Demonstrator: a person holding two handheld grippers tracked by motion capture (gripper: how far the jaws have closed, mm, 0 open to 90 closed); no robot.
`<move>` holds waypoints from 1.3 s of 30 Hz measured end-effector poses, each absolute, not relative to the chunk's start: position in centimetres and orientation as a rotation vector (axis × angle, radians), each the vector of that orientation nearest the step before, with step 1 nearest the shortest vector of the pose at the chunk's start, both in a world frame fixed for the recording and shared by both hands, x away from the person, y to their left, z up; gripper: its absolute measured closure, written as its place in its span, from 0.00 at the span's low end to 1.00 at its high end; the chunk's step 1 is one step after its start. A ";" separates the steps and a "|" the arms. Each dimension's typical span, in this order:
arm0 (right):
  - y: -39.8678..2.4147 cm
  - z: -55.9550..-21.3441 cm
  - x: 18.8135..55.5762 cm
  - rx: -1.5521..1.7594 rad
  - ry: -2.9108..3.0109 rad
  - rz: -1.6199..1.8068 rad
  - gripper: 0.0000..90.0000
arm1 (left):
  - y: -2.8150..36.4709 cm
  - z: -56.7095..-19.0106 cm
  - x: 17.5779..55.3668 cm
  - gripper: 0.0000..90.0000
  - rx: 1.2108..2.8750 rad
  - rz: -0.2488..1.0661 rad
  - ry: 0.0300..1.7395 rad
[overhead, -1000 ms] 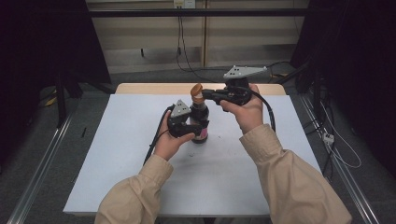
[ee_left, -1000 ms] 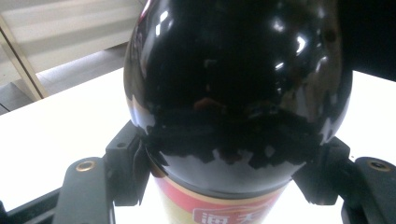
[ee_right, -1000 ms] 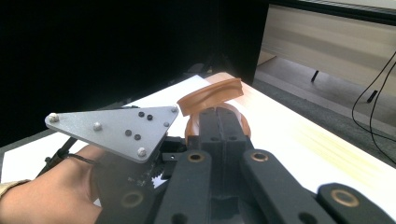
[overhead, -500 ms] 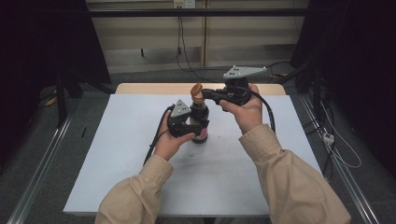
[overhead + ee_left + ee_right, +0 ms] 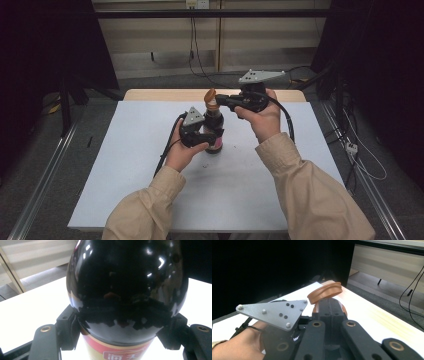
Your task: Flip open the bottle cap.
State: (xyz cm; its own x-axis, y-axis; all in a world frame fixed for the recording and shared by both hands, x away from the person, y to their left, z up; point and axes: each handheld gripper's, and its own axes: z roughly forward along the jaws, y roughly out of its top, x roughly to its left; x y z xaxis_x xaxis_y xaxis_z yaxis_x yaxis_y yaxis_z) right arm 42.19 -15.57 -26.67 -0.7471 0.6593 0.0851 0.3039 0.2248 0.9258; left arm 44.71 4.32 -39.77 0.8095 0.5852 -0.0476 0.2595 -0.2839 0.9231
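Bottle (image 5: pixel 214 131) dark, glossy, red-yellow label, brown flip cap (image 5: pixel 210 95) open

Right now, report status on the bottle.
Left gripper shut on dark sauce bottle, upright on table. Right gripper shut at brown cap, flipped open. Nothing obstructing.

Tongs (image 5: pixel 122 337) clamp dark glossy bottle (image 5: pixel 127 280) (red-yellow label below).

White table (image 5: pixel 125 190) w/ wood edge, grey floor (image 5: pixel 45 150), pale panel wall (image 5: pixel 160 35), dark curtains (image 5: pixel 380 75) either side.
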 end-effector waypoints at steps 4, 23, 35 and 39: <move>-15.5 -26.7 42.2 0.898 2.178 1.528 1.00 | 4.3 -39.8 44.7 0.34 1.875 0.362 0.639; -14.8 -26.4 42.3 0.876 2.163 1.541 1.00 | 4.2 -39.7 44.5 0.34 1.879 0.375 0.637; -15.1 -26.3 42.4 0.876 2.153 1.544 1.00 | 4.2 -39.7 44.6 0.34 1.878 0.372 0.638; -15.2 -26.3 42.4 0.880 2.152 1.547 1.00 | 4.3 -39.7 44.6 0.34 1.879 0.371 0.639</move>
